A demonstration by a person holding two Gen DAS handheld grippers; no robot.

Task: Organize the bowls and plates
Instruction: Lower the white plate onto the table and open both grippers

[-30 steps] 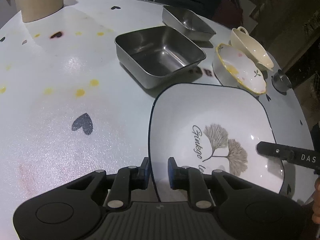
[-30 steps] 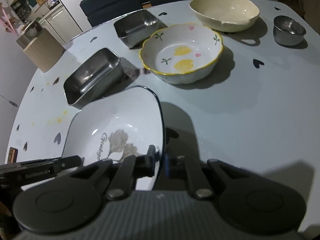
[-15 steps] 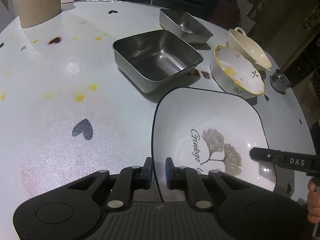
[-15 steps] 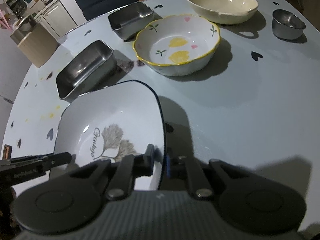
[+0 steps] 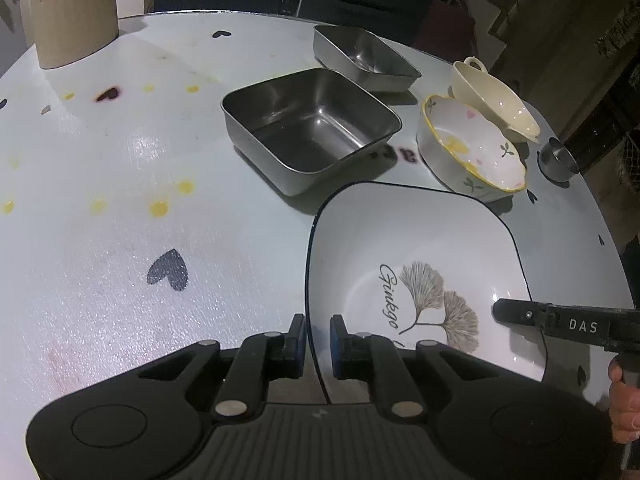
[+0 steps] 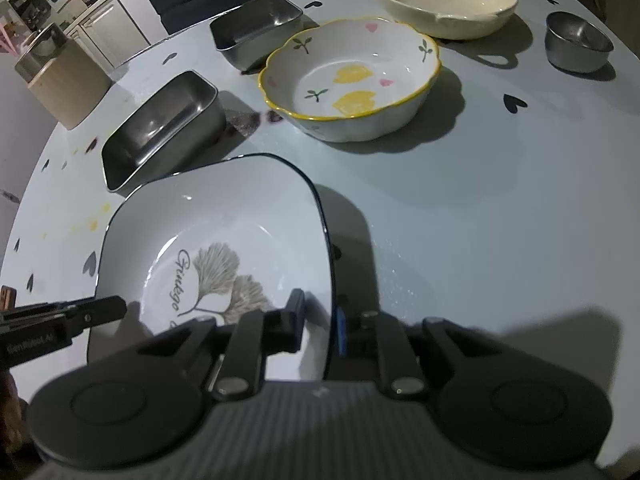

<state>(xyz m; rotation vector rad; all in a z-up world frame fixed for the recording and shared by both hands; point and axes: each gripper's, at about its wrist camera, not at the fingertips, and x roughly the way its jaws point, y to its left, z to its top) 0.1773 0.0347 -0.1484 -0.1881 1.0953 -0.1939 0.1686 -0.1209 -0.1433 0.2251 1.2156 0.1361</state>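
A white square plate with a dark rim and a ginkgo print is held above the table by both grippers. My left gripper is shut on its left rim. My right gripper is shut on its right rim, and it shows in the left wrist view. Beyond the plate sit a flowered bowl with a yellow rim, a cream handled bowl and two steel square pans.
A small steel cup stands at the far right of the round white table. A beige container stands at the table's far left edge. Dark chairs stand behind the table.
Both grippers have carried the plate a little forward, toward the steel pan and the flowered bowl. The grips on the rim are unchanged.
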